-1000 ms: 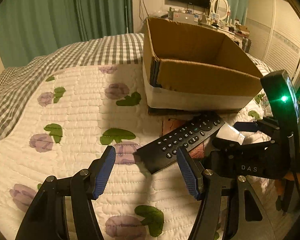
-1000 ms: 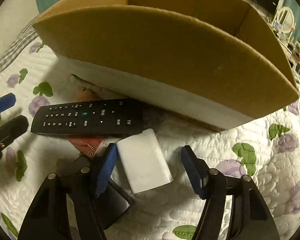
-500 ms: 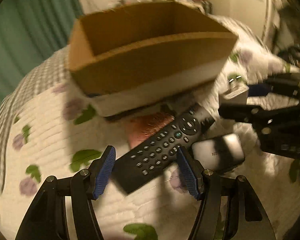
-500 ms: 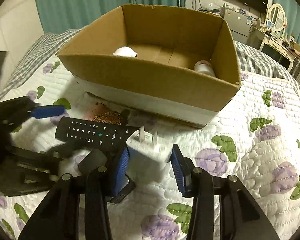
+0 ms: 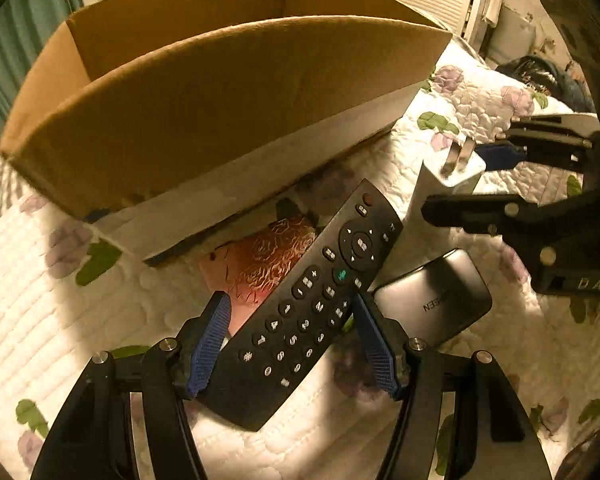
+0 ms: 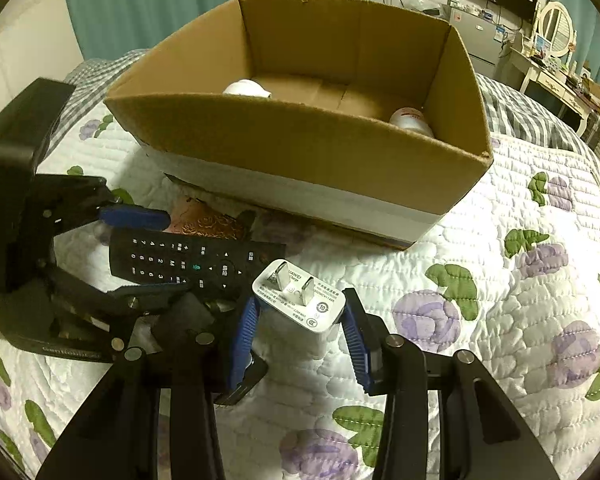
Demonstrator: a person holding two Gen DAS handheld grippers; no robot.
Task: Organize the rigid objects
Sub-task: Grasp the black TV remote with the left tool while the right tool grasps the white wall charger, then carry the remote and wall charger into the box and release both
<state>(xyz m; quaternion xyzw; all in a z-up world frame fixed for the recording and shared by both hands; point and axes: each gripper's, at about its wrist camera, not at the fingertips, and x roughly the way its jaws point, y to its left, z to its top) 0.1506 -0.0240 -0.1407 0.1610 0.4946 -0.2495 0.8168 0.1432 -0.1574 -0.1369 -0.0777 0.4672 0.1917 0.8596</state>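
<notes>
A black remote [image 5: 308, 304] lies on the quilt in front of a cardboard box [image 5: 220, 92]. My left gripper [image 5: 292, 340] is open, its blue pads on either side of the remote's lower end. My right gripper [image 6: 300, 328] is shut on a white plug charger [image 6: 300, 300], prongs pointing up, lifted off the quilt. The charger also shows in the left wrist view [image 5: 448, 184]. The remote [image 6: 188, 264] and the left gripper [image 6: 132, 248] show at the left of the right wrist view. The box [image 6: 300, 140] holds two white objects [image 6: 246, 89].
A pink patterned card [image 5: 260, 264] lies under the remote. A dark flat device [image 5: 432, 300] lies to the remote's right. The box stands on a floral quilt [image 6: 500, 280] on a bed. Furniture stands behind the bed.
My left gripper has moved forward so its pads now flank the remote. My right gripper closed on the charger and lifted it, prongs up.
</notes>
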